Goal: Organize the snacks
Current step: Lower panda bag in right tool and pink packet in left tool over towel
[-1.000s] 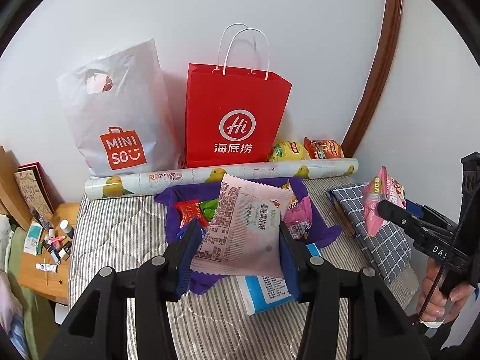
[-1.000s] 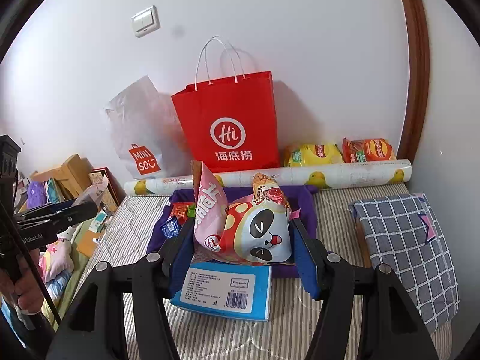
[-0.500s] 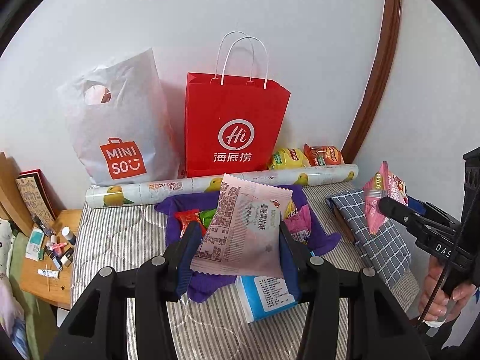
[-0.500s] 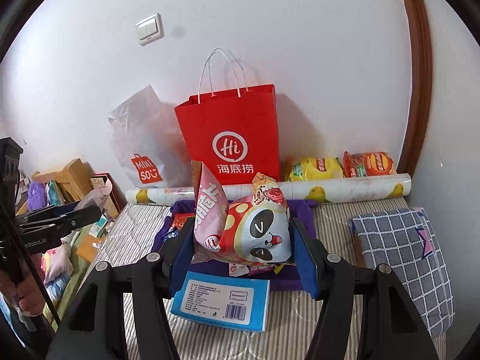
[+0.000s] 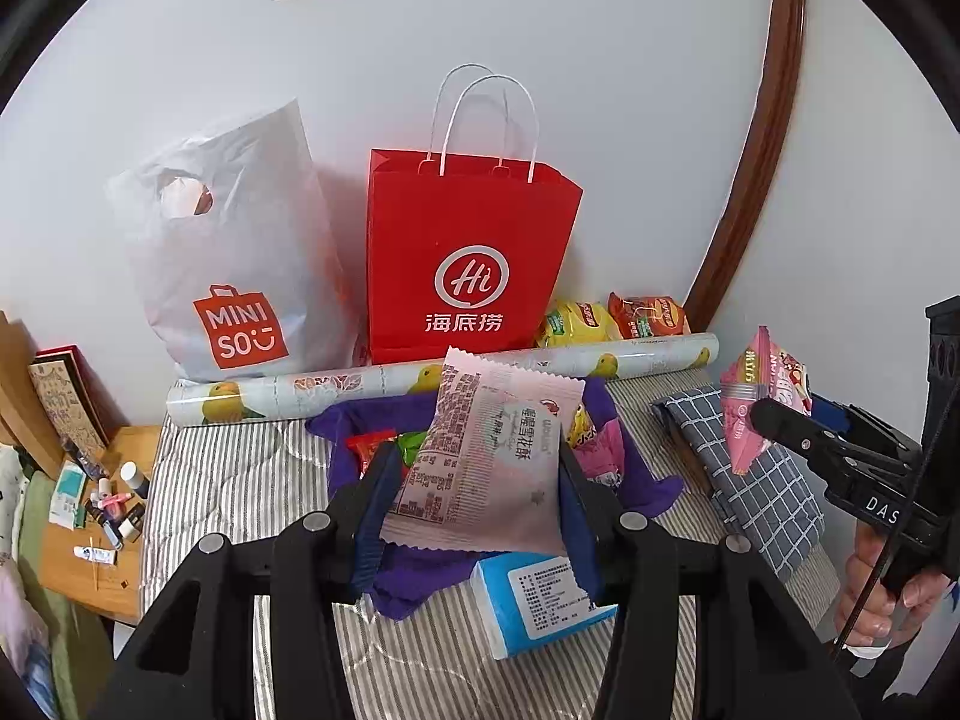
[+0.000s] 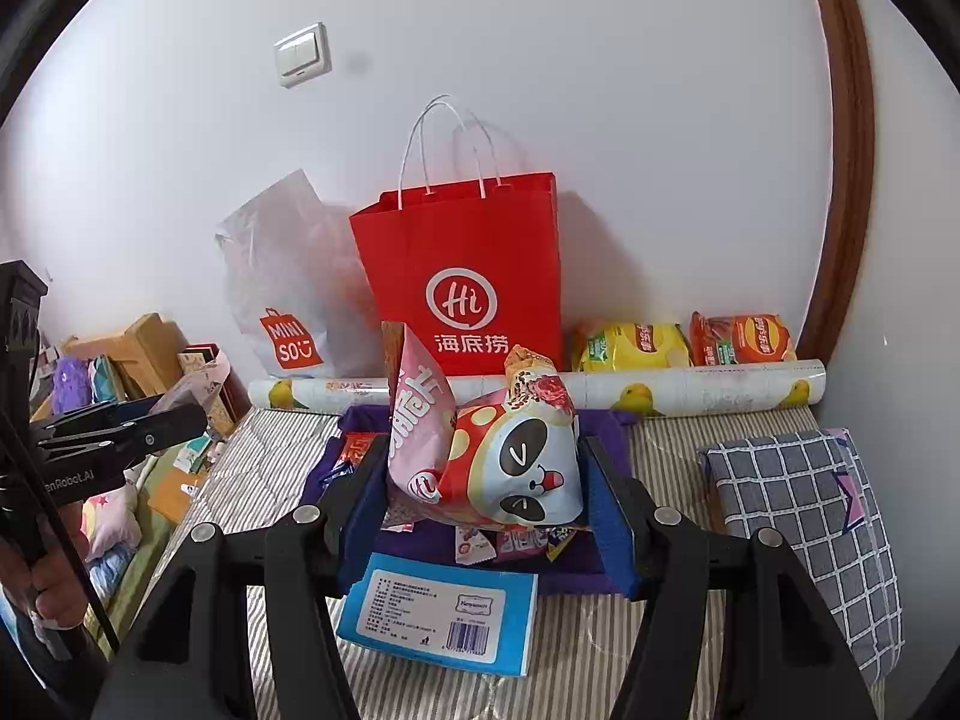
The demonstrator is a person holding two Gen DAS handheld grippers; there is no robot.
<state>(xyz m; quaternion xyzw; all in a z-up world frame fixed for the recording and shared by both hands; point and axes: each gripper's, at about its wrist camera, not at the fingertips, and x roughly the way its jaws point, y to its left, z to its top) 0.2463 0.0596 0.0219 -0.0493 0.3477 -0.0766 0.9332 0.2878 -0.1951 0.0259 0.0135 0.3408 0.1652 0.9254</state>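
My left gripper [image 5: 477, 474] is shut on a flat pale pink snack packet [image 5: 492, 456], held up over the bed. My right gripper [image 6: 486, 468] is shut on a puffy panda-print snack bag [image 6: 516, 462]. Each gripper shows in the other's view: the right gripper [image 5: 780, 420] with its panda-print snack bag [image 5: 750, 402], and the left gripper [image 6: 150, 429]. Below them a purple cloth [image 5: 642, 483] holds several small snacks. A red paper bag [image 5: 468, 276] stands open against the wall, with a white Miniso bag [image 5: 234, 264] beside it.
A blue box [image 6: 444, 606] lies on the striped mattress [image 5: 228, 480] in front of the cloth. A printed paper roll [image 5: 336, 387] lies along the wall, with yellow chips [image 5: 576, 324] and orange chips [image 5: 648, 315] behind it. A checked cushion [image 6: 798, 498] sits right; a cluttered side table [image 5: 78, 564] is left.
Both grippers have risen slightly with their packets, so the bags and bed sit a little lower in each view. Neither grip has changed.
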